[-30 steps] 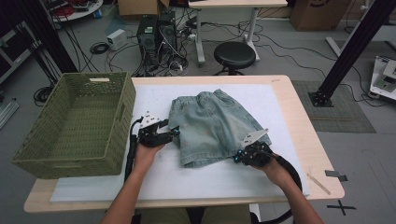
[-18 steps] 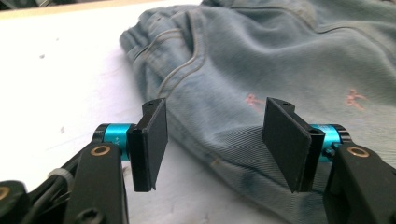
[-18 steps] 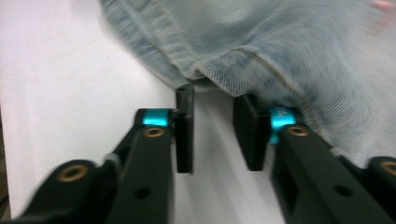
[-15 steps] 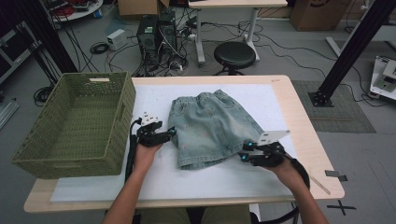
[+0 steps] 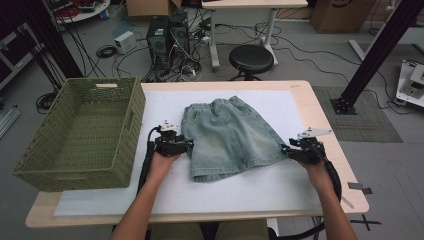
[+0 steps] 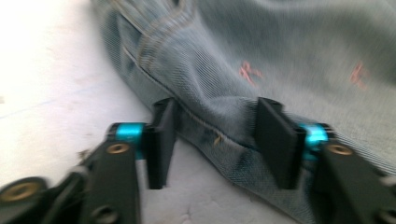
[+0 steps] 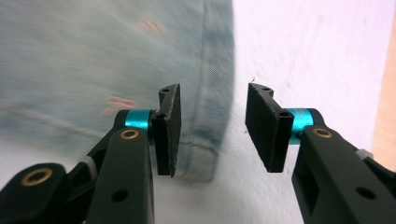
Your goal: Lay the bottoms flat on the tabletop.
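Denim shorts (image 5: 227,137): pale blue, lying flat on the white mat (image 5: 280,185) in the middle of the table (image 5: 320,105), waistband at the far end, leg hems toward me; small pink marks dot the cloth.
Left gripper (image 5: 187,145): I hold it at the left edge of the shorts, about halfway down their side, pointing right across the mat. In the left gripper view (image 6: 215,140) my two black jaws stand either side of the stitched side seam, and the seam runs between them. The jaws have just been closing, yet there is a gap at each pad, so nothing is pinched and the cloth lies loose between them.
Right gripper (image 5: 286,148): I hold it at the right near corner of the shorts, pointing left. In the right gripper view (image 7: 212,133) the hem corner sits between my jaws, nearer the left pad; whether that pad brushes the cloth I cannot tell, and the right pad stands apart over bare mat. The jaws have just been opening, and the shorts are let go.
Green basket (image 5: 107,92): woven, standing at the left end of the table, just beside my left forearm and apart from the shorts.
Floor beyond the far edge: a black stool (image 5: 251,58) and computer towers (image 5: 170,42) among cables.
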`<state>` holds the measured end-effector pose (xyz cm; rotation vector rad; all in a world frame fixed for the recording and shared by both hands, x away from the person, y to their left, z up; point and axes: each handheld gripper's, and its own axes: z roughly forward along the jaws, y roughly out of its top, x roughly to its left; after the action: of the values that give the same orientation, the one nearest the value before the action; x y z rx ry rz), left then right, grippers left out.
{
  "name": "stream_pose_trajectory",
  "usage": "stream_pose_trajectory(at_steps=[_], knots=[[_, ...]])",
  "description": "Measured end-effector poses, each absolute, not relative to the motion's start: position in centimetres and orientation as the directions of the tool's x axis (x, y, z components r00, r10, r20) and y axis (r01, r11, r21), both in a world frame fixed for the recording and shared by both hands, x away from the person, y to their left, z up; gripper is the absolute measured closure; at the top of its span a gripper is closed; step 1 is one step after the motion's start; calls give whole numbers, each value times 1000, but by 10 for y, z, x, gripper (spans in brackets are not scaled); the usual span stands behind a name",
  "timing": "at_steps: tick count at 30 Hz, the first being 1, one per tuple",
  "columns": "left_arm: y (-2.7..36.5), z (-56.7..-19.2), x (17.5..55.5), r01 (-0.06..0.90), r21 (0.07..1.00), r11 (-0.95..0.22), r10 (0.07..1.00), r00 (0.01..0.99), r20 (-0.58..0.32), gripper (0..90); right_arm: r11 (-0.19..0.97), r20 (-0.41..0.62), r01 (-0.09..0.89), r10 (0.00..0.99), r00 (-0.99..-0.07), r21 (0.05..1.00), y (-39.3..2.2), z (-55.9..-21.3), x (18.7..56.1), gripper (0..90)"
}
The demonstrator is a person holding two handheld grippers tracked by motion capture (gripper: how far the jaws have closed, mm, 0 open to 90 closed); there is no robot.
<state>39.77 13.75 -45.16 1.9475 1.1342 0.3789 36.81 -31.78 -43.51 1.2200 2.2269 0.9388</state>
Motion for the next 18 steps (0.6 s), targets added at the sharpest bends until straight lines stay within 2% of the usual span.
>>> stream_pose_trajectory(at_steps=[2,4,5,6,8,13,18], knots=[[134,-451,397,565,786,-251,826,548,-130,666,396,-48,589,855,-516,705,-313,-444,378,584],[130,-450,397,559,785,-265,830,547,-110,771,411,-48,583,842,-537,701,-309,-446,380,725],[129,-450,397,551,788,-274,831,548,-93,800,427,-66,572,836,-544,700,-308,-446,379,829],[128,-450,396,546,793,-269,837,540,-87,814,457,-106,557,829,-549,694,-306,-445,377,874],[133,-449,396,538,808,-238,854,512,-89,825,474,-132,560,830,-542,679,-304,-441,375,883],[153,-444,399,537,832,-142,892,433,-128,828,414,-38,606,845,-534,679,-314,-438,362,882],[160,-445,402,525,841,-129,907,405,-113,827,439,-35,592,822,-569,676,-307,-436,353,853]])
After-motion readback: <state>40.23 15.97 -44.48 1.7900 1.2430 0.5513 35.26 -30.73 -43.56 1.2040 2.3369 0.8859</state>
